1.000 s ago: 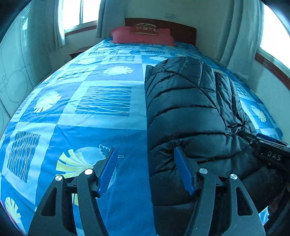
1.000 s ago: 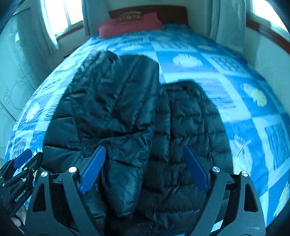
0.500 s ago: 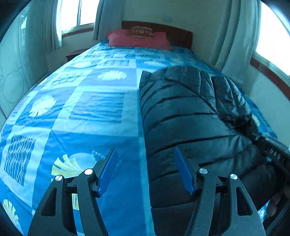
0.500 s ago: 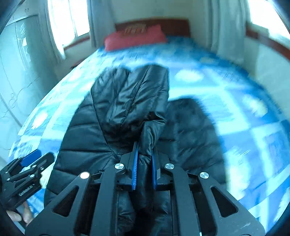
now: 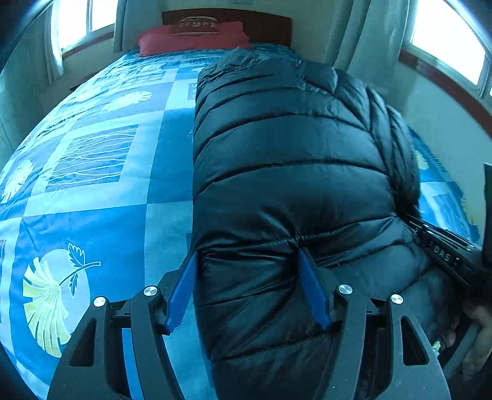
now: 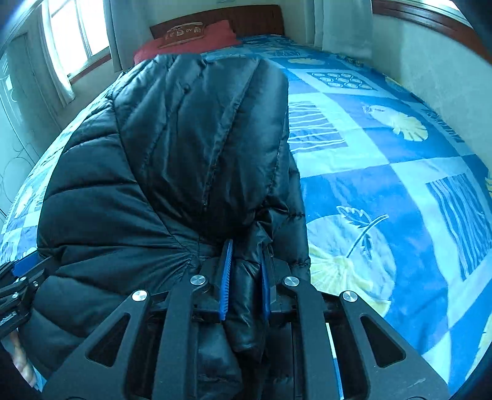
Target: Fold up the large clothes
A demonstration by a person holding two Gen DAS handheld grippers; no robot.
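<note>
A black quilted puffer jacket (image 5: 289, 172) lies lengthwise on the blue patterned bedspread (image 5: 92, 184), folded into a long bundle. My left gripper (image 5: 249, 261) is open, its blue fingers astride the jacket's near left corner, which bulges between them. My right gripper (image 6: 244, 255) is shut on a bunched fold of the jacket (image 6: 190, 147) at its near edge, with the folded sleeve panel rising ahead of it. The right gripper's body shows at the right edge of the left wrist view (image 5: 446, 252); the left gripper shows at the left edge of the right wrist view (image 6: 15, 286).
A red pillow (image 5: 193, 35) and dark wooden headboard (image 5: 261, 24) are at the far end of the bed. Curtained windows stand on both sides. A wall runs close along the bed's right side (image 6: 430, 61).
My right gripper went from open to shut on the jacket and has lifted the fold. My left gripper moved forward so the jacket corner now sits between its open fingers.
</note>
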